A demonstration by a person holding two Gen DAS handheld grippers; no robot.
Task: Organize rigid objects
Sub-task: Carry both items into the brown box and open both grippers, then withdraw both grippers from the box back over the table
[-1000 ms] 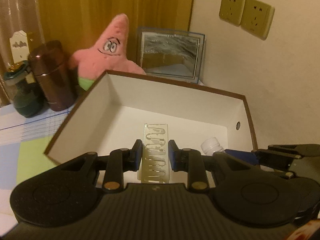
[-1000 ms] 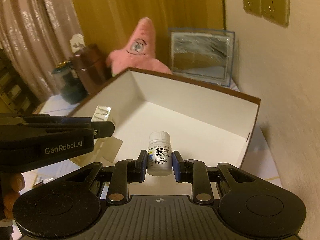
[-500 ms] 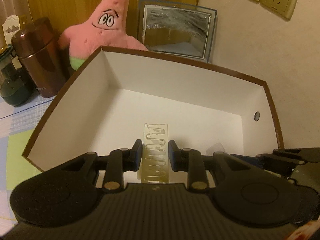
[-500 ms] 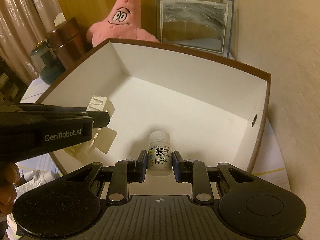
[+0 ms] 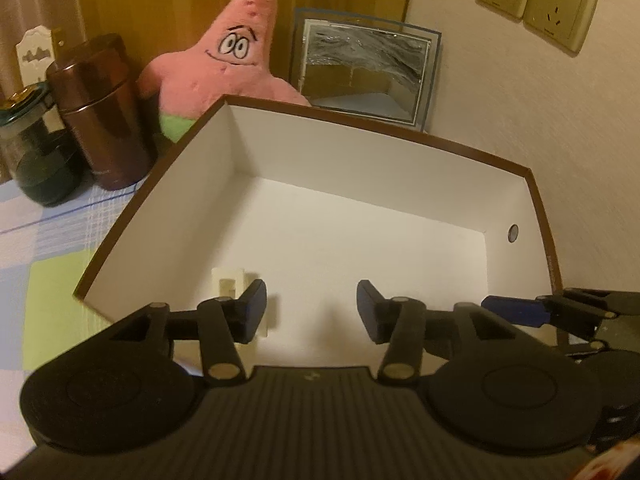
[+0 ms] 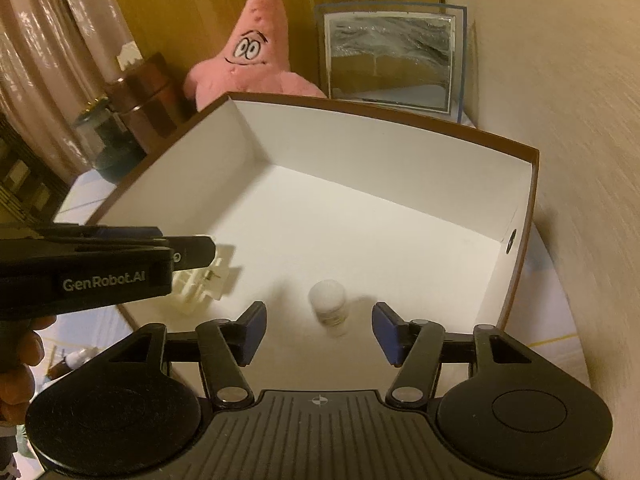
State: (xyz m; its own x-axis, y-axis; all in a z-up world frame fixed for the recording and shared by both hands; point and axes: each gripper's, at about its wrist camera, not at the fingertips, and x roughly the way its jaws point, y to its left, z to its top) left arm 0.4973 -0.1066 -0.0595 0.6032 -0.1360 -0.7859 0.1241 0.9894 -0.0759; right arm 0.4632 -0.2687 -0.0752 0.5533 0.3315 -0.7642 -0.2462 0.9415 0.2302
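A white box with a brown rim point(image 5: 400, 136) point(image 6: 400, 116) fills both views. My left gripper point(image 5: 311, 308) hangs over its near side, jaws opening, nothing between them. A cream plastic rack point(image 5: 228, 280) point(image 6: 208, 284) lies on the box floor, partly behind the left finger. My right gripper point(image 6: 318, 334) is also opening. The small white bottle point(image 6: 330, 304), blurred, sits free on the box floor between its blue pads point(image 6: 252, 330), touching neither. The left gripper's fingers point(image 6: 188, 250) reach in from the left of the right wrist view.
Behind the box stand a pink starfish plush point(image 5: 228, 68), a framed mirror point(image 5: 366, 68), a brown canister point(image 5: 100, 108) and a dark glass jar point(image 5: 36, 160). A wall with two sockets point(image 5: 532, 0) runs close along the right. A hand point(image 6: 16, 360) shows at lower left.
Both grippers have opened from shut. The left one let go of the cream rack, which now lies lower and to the left. The right one let go of the white bottle, which dropped to the floor.
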